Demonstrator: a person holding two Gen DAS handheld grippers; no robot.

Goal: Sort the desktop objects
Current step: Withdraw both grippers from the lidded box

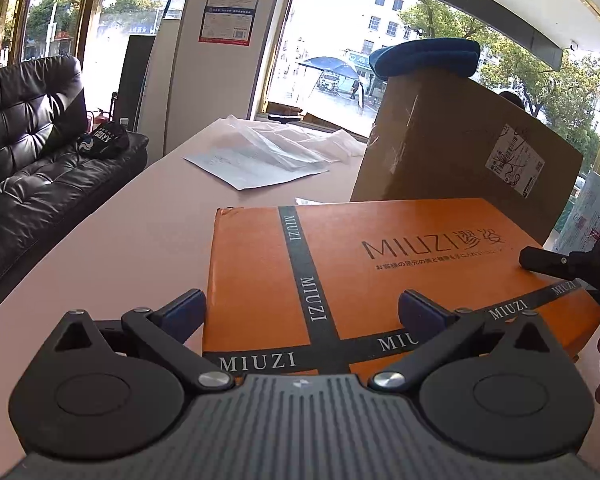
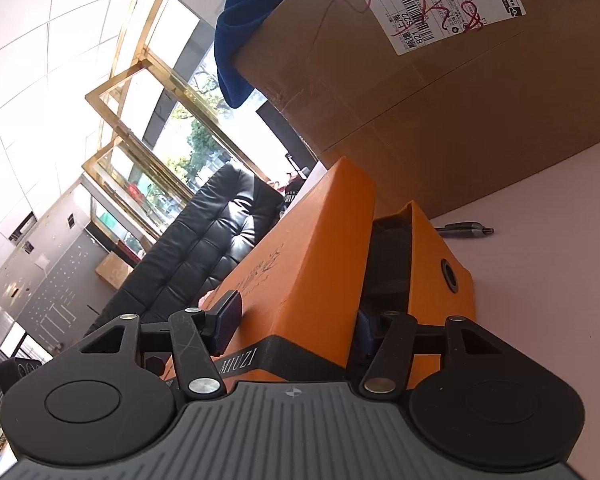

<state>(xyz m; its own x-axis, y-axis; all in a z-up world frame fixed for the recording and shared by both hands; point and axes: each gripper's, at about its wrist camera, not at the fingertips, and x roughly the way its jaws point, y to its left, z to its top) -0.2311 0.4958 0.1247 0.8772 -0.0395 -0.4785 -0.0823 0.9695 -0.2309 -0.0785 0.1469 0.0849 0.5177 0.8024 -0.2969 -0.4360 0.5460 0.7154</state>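
Lid [image 2: 300, 264] of orange shoebox [image 1: 380, 272], on desk [image 1: 120, 240] just in front of cardboard box [image 1: 440, 148], lifted at one end. Right gripper [image 2: 296, 320] jaws straddle lid edge; left gripper [image 1: 302, 314] jaws wide, empty, at box's near edge. Risk: thin-edge grip slips, lid drops; box may skid toward pen [image 2: 464, 230] beside it.

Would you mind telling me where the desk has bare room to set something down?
Bare desk lies left of the orange box, between it and the sofa-side edge. It is crowded behind: papers and cardboard carton. A pen lies by the carton.
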